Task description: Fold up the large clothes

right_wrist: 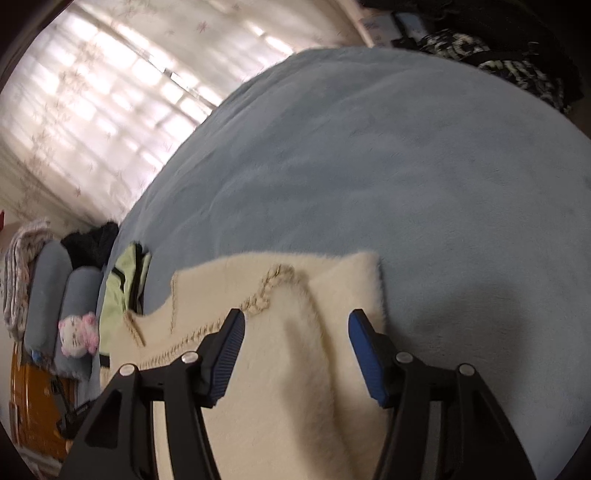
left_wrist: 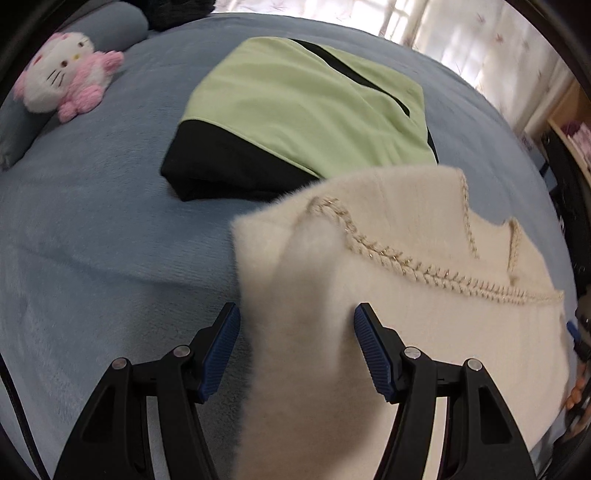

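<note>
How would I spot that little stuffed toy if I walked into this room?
Find the blue bed, then the folded green and black garment lying on it. Past that garment, against the blue pillows at the bed's end, lies the plush cat. It is the only white and pink thing there, with whiskers and fluffy pink paws.

Home bedroom: blue-covered bed (left_wrist: 92,229), plush toy (left_wrist: 62,86), curtained window (right_wrist: 92,110).
</note>
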Demonstrator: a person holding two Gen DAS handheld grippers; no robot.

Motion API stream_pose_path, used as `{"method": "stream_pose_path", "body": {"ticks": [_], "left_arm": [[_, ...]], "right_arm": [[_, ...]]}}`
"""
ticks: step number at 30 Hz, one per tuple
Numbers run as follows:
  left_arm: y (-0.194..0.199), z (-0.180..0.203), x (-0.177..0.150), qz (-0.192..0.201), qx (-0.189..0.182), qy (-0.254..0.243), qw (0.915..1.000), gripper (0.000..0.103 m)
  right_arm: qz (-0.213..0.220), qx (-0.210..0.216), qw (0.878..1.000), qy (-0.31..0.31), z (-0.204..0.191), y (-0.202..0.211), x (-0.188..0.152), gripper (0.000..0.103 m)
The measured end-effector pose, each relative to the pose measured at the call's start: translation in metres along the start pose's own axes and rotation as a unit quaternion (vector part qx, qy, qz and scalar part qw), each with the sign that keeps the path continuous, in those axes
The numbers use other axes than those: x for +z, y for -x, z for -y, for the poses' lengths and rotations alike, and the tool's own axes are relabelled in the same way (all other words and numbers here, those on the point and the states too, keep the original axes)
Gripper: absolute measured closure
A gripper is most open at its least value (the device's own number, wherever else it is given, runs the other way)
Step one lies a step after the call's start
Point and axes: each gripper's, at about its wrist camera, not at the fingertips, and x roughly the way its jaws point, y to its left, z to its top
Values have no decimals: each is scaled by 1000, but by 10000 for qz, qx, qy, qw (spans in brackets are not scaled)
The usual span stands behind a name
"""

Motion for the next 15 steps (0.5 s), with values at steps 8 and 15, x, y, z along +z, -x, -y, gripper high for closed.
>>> {"method": "stream_pose_path", "body": {"ticks": [8,15], "left_arm": [[-9,12,0,-38,118,-265,9996,40],[-4,17,-4,136,323,-339,9988,61]], "right_arm": [[-449,-155,9968,645,-20,-37,-8,45],[-163,-595,9912,1169,-34,-38,-20,82]]}}
